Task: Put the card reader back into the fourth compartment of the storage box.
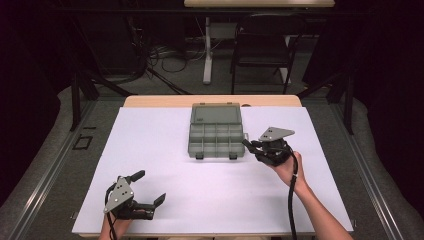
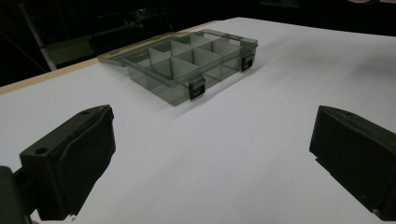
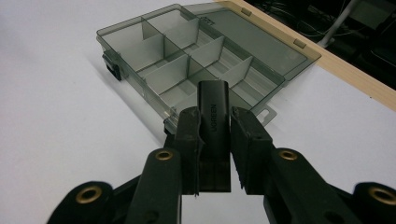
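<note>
The right tongs (image 3: 214, 135) clench a black adapter (image 3: 214, 116) just beside the open organizer box (image 1: 216, 131). The left tongs (image 1: 148, 187) hang released, empty, near the worktop (image 1: 200, 190) edge.

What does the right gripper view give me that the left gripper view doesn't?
The right gripper view alone shows the right tongs shut on a small black adapter, held at the organiser box's near edge, with printed lettering on it. The left gripper view alone shows the left tongs open with nothing between them. Both show the open, compartmented box, apparently empty, on the white table.
</note>
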